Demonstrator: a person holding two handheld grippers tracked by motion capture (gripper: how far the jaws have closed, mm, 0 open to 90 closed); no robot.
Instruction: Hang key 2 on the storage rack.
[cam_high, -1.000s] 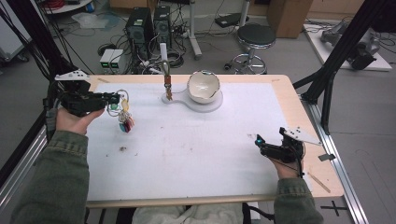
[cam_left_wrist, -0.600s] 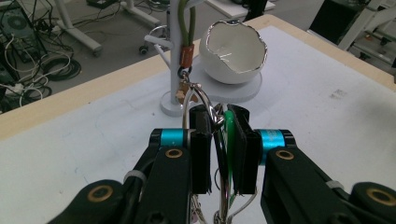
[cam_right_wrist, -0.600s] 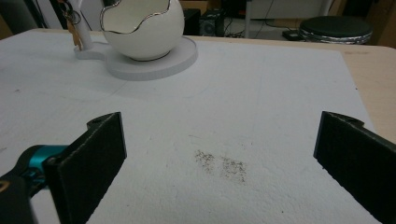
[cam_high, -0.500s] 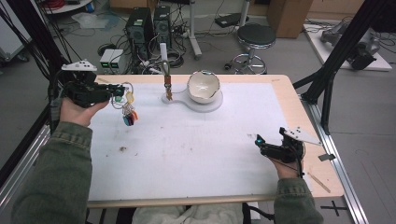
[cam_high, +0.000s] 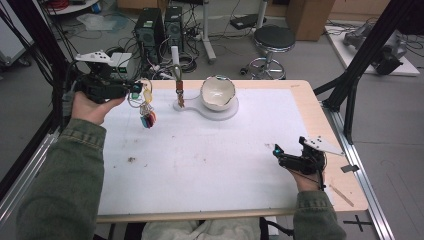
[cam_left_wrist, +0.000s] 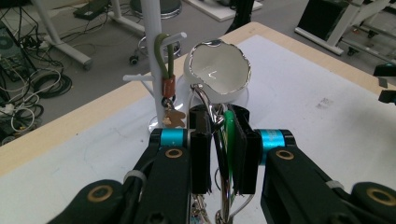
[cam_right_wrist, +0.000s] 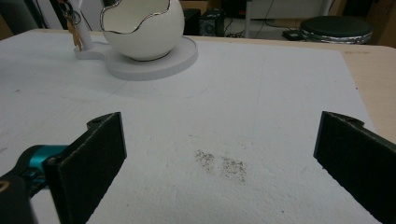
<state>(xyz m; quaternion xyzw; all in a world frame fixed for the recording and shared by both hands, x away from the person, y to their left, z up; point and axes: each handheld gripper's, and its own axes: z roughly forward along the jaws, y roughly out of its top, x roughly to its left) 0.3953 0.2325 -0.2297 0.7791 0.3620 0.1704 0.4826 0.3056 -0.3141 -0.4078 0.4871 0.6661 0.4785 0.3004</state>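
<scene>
Keyring (cam_high: 145, 105), metal loops with coloured plastic tags, clenched in left tongs (cam_high: 134, 90), aloft at far left of bench (cam_high: 210, 165); right tongs (cam_right_wrist: 219, 154) released, near right; jagged-rimmed white egg-shaped bowl (cam_high: 218, 92) far centre

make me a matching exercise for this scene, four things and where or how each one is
Things:
1. bunch of keys
2. egg-shaped bowl
3. right gripper
4. brown key strap

States:
A. hanging on the white stand's peg
B. sitting on the round white base
C. low over the table, jaws open
D. clamped in the left gripper, lifted off the table

Pairs: 1-D, 2-B, 3-C, 4-A
</scene>
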